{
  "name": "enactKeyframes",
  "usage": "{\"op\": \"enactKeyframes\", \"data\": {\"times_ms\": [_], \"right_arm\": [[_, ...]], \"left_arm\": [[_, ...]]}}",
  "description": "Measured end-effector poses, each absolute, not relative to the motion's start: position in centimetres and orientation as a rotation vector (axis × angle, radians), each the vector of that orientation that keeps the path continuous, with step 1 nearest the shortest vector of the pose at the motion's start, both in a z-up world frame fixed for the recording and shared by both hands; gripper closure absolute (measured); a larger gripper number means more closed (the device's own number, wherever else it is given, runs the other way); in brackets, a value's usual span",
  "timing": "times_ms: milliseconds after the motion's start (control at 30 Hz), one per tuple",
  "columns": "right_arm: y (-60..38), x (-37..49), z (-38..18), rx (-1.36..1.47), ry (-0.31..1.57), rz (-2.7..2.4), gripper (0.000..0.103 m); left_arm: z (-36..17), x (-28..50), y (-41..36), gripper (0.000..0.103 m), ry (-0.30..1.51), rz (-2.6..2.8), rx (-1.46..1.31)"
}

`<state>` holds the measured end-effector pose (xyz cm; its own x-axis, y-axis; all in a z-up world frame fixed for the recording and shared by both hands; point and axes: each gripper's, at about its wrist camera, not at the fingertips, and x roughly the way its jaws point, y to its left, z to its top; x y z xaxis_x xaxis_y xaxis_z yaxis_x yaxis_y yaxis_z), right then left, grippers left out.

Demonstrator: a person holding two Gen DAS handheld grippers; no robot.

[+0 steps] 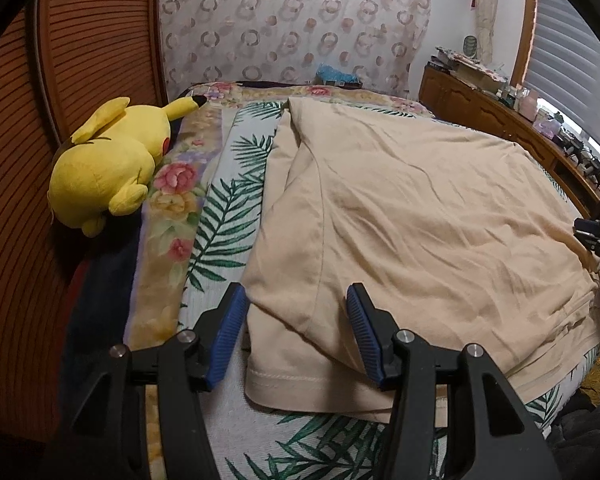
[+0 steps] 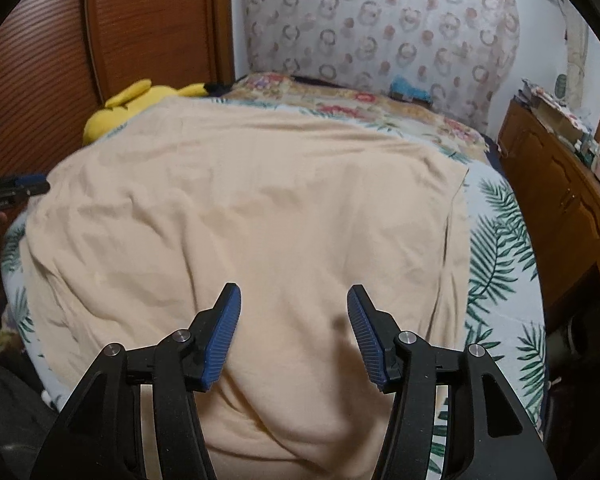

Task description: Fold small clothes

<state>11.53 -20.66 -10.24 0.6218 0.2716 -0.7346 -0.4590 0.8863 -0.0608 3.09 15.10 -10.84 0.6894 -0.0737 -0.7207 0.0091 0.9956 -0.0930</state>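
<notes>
A beige garment [image 1: 420, 208] lies spread out and creased on the bed, with a folded sleeve and its stitched hem at the near left corner. My left gripper [image 1: 296, 296] hovers open over that corner, the sleeve fold lying between its blue pads [image 1: 230, 328] without being pinched. In the right wrist view the same garment [image 2: 260, 208] fills the middle, and my right gripper [image 2: 294, 294] stands open just above its near edge, holding nothing. Each gripper shows at the edge of the other's view: the right gripper [image 1: 596, 236] and the left gripper [image 2: 20, 188].
The palm-leaf bed cover [image 1: 228, 216] shows around the garment. A yellow plush toy [image 1: 108, 164] lies at the bed's left edge against a louvred wooden door [image 1: 80, 40]. A wooden dresser [image 2: 560, 184] with clutter on top runs along the right. A small blue object [image 2: 410, 88] sits at the bed's head.
</notes>
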Motion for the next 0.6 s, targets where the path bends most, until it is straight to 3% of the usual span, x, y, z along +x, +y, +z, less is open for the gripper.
{"op": "enactKeyframes", "data": {"times_ms": [600], "right_arm": [[-21.0,11.1,-12.4,-0.230,0.809,0.413,0.040]], "left_arm": [[-11.6,3.0,15.7,0.048,0.824,-0.035,-0.092]]}}
